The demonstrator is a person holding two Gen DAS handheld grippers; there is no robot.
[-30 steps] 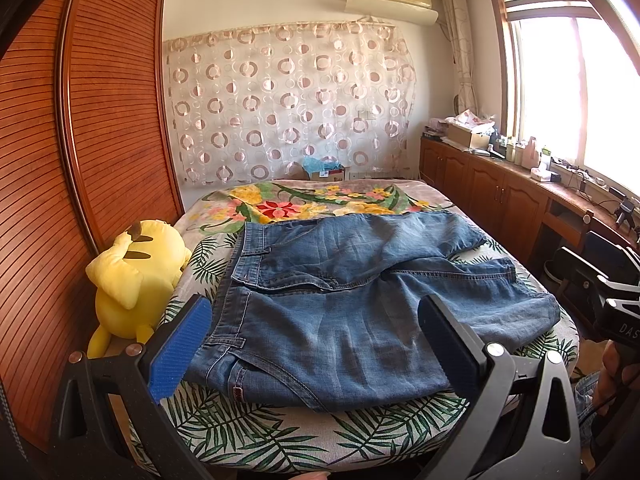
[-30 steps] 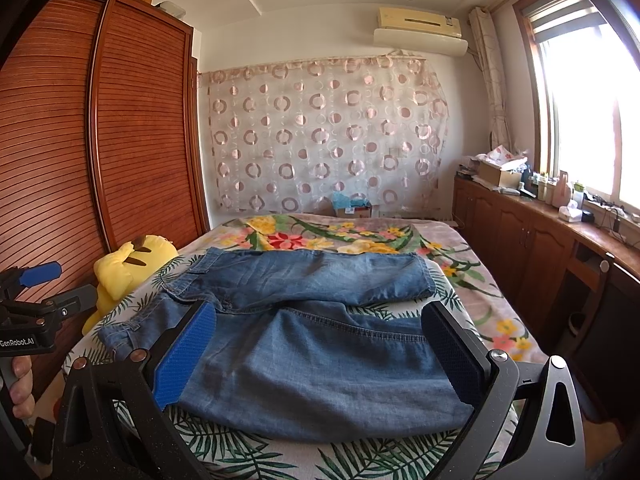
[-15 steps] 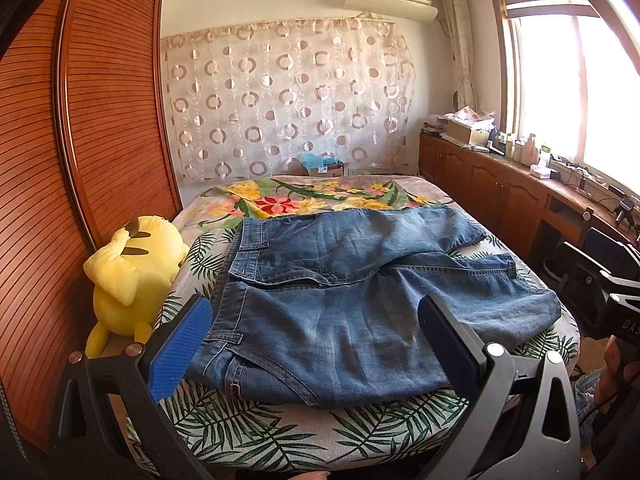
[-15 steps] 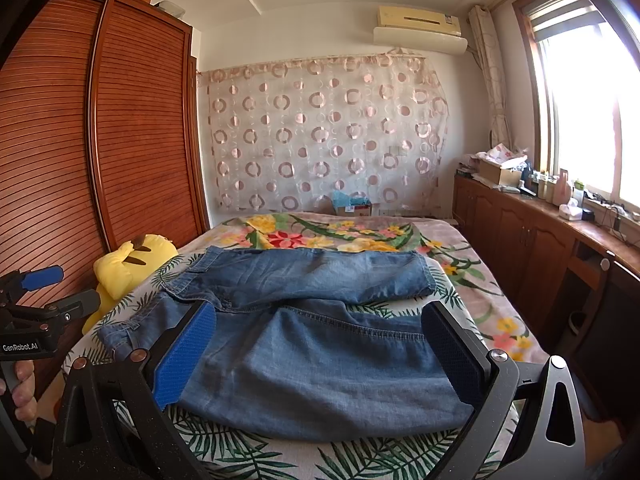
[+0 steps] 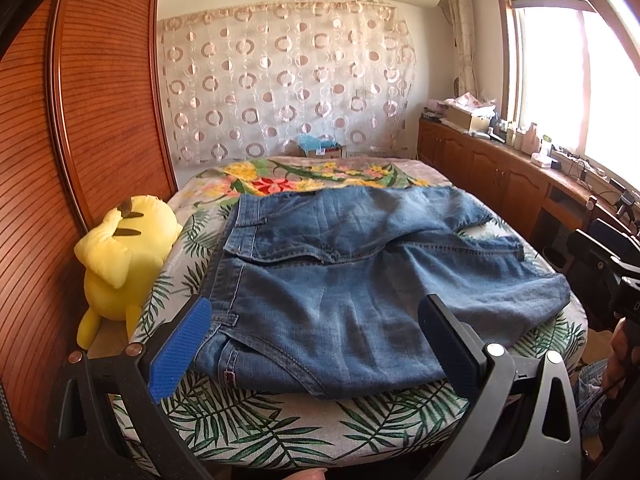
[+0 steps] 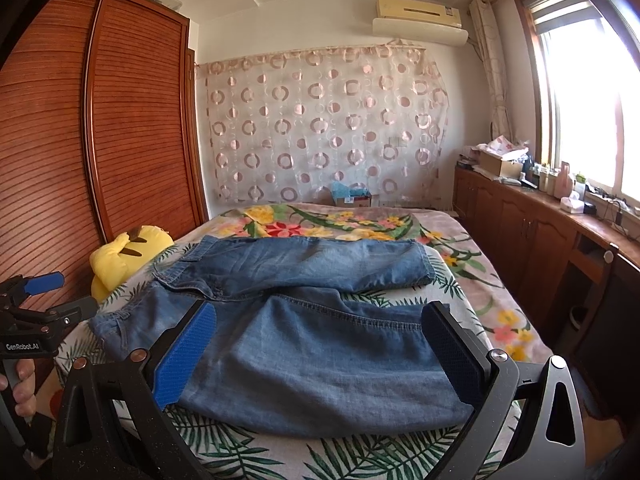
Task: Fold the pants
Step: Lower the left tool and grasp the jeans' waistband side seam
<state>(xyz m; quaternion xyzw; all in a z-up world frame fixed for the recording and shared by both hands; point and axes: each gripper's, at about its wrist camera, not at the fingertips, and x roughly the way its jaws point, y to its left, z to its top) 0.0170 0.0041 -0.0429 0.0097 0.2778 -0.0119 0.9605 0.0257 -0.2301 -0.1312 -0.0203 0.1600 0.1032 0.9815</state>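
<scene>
Both views have come a little nearer to the bed and lower than 1 second ago, so the denim shorts fill more of each picture; the cloth itself has not changed its place.

The denim shorts (image 5: 360, 292) lie flat on the bed (image 5: 248, 428), waistband toward the yellow plush toy (image 5: 120, 256), the 2 legs spread apart toward the window side. The left tongs (image 5: 316, 344) hover above the near waistband corner, spread wide and holding nothing. The right tongs (image 6: 320, 356) hover above the near leg's hem, also spread and empty.

I judge that the step in hand is the first grasp, to fold the near leg over the far leg. To do it well, each pair of tongs should go down to the near edge and pinch all the cloth layers: left at the waistband corner, right at the hem corner. Then both should lift together and carry the edge across evenly, so the seams meet. Denim is heavy, so a shallow bite can slip.
</scene>
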